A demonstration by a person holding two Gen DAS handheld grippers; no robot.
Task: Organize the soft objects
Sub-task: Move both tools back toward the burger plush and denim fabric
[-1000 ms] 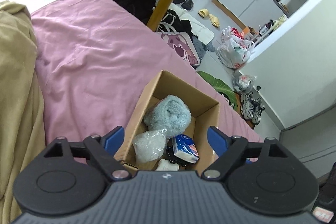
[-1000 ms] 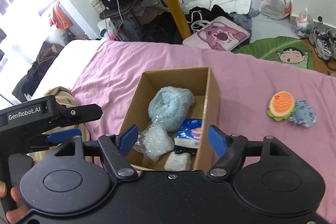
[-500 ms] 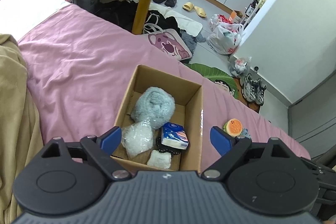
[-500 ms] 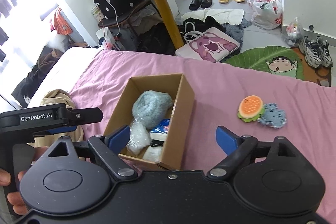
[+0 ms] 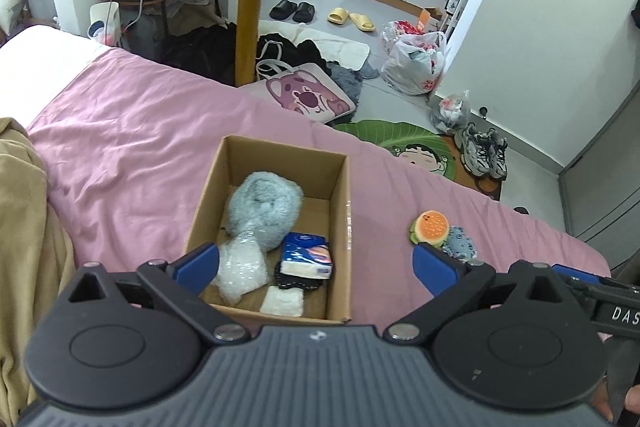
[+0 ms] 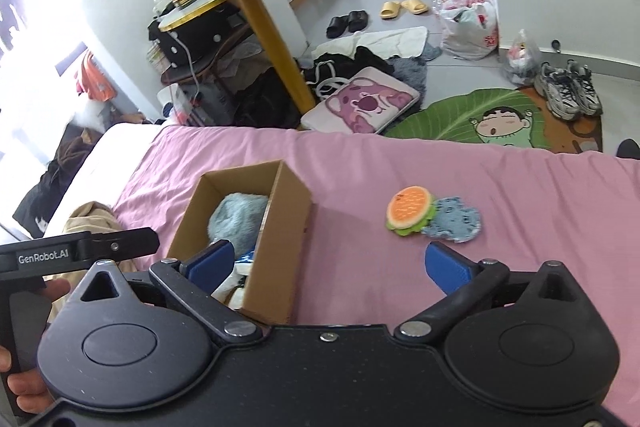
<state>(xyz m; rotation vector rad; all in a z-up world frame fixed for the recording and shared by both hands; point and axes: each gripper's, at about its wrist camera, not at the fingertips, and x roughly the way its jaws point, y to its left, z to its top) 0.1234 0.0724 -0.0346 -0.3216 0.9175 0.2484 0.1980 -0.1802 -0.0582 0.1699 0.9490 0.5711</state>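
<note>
Nearest, both grippers hang released and empty, right gripper (image 6: 326,263) and left gripper (image 5: 316,261). Beyond the right one, at one o'clock, the orange burger-shaped plush (image 6: 410,211) lies on the pink bedsheet (image 6: 520,227), seemingly overlapping the grey-blue fabric patch (image 6: 456,219); the open brown cardboard box (image 6: 280,223) sits at eleven.

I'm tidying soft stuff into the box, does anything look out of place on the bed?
Yes: the burger toy and blue fuzzy piece lie on the pink sheet, outside the cardboard box.
</note>
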